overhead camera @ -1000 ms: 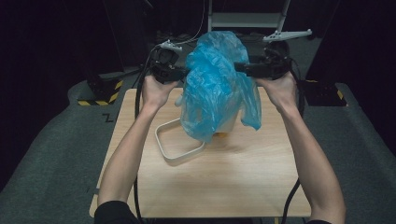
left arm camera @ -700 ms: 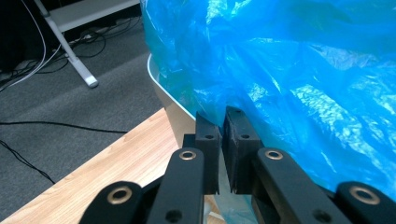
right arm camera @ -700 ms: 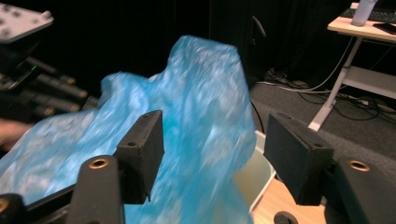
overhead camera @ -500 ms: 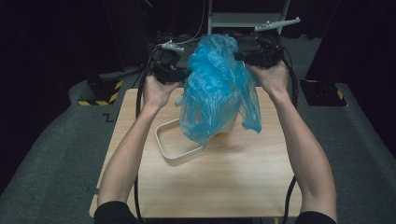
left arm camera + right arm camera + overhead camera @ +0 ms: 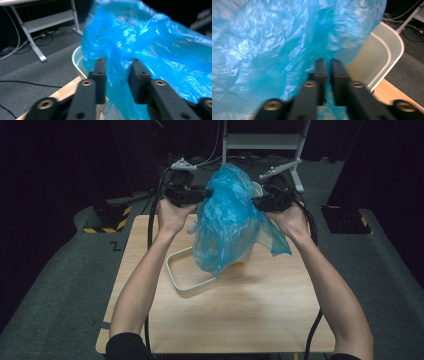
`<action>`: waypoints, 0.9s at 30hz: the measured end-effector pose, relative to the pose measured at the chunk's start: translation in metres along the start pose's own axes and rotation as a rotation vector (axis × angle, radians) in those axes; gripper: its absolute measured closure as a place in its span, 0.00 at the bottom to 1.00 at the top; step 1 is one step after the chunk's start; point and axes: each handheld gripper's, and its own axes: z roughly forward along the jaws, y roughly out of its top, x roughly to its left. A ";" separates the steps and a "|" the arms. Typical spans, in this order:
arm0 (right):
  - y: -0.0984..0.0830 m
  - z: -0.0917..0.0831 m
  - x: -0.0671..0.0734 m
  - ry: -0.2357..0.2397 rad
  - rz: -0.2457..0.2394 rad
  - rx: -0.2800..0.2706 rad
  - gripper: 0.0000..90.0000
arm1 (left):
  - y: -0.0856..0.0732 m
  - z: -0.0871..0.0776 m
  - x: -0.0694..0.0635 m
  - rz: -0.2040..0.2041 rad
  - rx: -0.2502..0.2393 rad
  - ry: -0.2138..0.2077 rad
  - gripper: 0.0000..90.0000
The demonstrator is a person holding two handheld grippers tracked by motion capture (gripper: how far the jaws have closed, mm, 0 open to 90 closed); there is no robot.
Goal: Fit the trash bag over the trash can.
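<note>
Blue crinkled plastic bag (image 5: pixel 227 222) | left hand-held gripper (image 5: pixel 117 75) spread, opening | right hand-held gripper (image 5: pixel 327 72) pinching bag

A light wooden desk (image 5: pixel 260 320) stands on grey carpeted floor (image 5: pixel 55 285). A white bin (image 5: pixel 250 252) stands near its far edge, mostly covered by a blue plastic bag (image 5: pixel 227 220). Just left and nearer, a white rectangular frame (image 5: pixel 175 277) lies flat on the wood, its far end running under the bag. The near half of the desk is bare.
</note>
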 end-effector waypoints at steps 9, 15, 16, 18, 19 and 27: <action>0.016 -0.030 -0.019 -0.025 0.091 -0.180 0.49 | -0.002 0.013 -0.002 0.045 0.073 -0.018 0.93; 0.050 -0.017 -0.014 -0.077 0.053 -0.208 0.48 | -0.004 0.015 -0.005 0.068 0.096 -0.030 0.94; 0.055 -0.009 -0.013 -0.079 0.045 -0.193 0.52 | -0.005 0.014 -0.006 0.073 0.095 -0.029 0.94; 0.057 0.004 -0.011 -0.073 0.019 -0.159 0.68 | -0.006 0.011 -0.006 0.077 0.089 -0.027 0.94; 0.057 0.010 -0.010 -0.074 0.011 -0.142 0.77 | -0.006 0.008 -0.006 0.081 0.085 -0.027 0.93; 0.035 0.024 -0.007 -0.041 -0.043 -0.009 1.00 | -0.007 -0.002 -0.003 0.062 0.006 -0.003 0.84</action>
